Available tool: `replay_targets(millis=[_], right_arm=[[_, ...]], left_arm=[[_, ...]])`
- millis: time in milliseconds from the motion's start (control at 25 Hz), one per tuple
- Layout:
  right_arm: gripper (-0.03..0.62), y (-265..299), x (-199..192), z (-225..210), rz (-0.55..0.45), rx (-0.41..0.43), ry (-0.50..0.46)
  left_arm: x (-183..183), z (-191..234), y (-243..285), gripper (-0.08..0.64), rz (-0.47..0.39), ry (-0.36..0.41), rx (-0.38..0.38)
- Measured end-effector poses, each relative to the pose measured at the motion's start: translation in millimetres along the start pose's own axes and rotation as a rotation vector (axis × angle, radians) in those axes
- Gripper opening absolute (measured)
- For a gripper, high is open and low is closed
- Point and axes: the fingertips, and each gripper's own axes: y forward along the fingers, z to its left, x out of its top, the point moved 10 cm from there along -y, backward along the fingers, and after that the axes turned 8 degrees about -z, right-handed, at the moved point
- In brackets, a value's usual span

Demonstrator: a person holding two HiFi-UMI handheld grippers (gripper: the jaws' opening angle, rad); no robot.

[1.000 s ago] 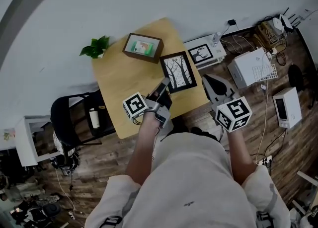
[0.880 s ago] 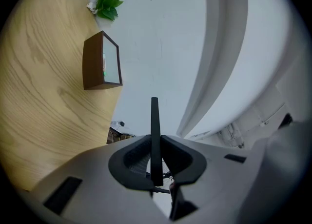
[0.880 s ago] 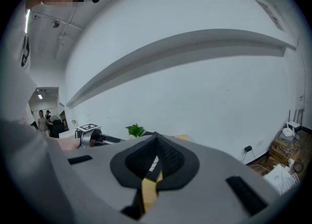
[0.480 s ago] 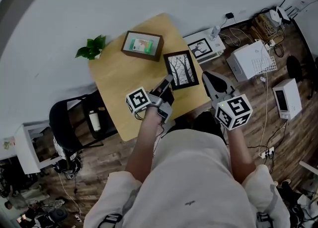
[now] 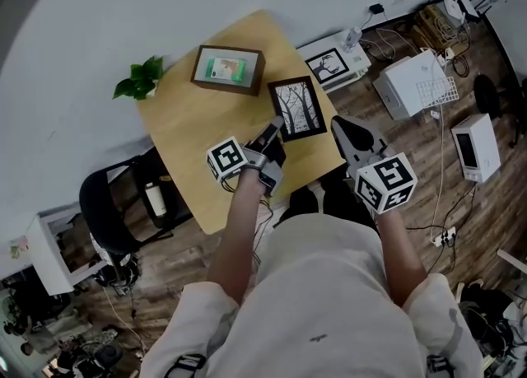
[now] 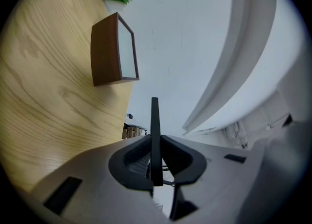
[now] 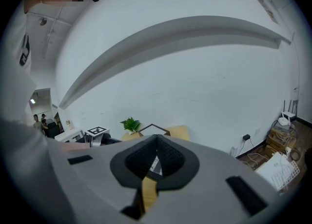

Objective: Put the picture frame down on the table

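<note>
A black picture frame (image 5: 296,107) with a tree drawing hangs face up over the right side of the wooden table (image 5: 185,133). My left gripper (image 5: 276,131) is shut on its near edge. In the left gripper view the frame (image 6: 155,120) shows edge-on as a thin black strip pinched between the jaws of that gripper (image 6: 155,157), roughly parallel to the table top (image 6: 39,96). I cannot tell whether it touches the wood. My right gripper (image 5: 347,136) is shut on nothing beside the table's right edge; in its own view the right gripper (image 7: 156,157) has its pads together.
A brown frame with a green picture (image 5: 226,69) stands at the table's back, also in the left gripper view (image 6: 113,50). A small plant (image 5: 140,80) sits at the back left corner. On the floor are another framed picture (image 5: 329,63), white boxes (image 5: 412,88), cables and a black chair (image 5: 111,203).
The head camera has shifted, so the table sits a little higher and further left. My left gripper keeps its hold on the black frame; both grippers have barely moved relative to the table.
</note>
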Motion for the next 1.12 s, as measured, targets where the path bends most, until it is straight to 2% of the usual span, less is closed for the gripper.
replay_targets(millis=[640, 1120], right_arm=[[-0.002, 20.0, -12.8, -29.5, 0.059, -0.018, 0.023], [-0.002, 22.9, -14.9, -40.7, 0.06, -0.03, 0.042]], left_arm=[[14.5, 49.1, 44.7, 0.063, -0.002, -0.036, 0.074], [18.0, 69.7, 65.5, 0.063, 0.002, -0.005, 0.144]])
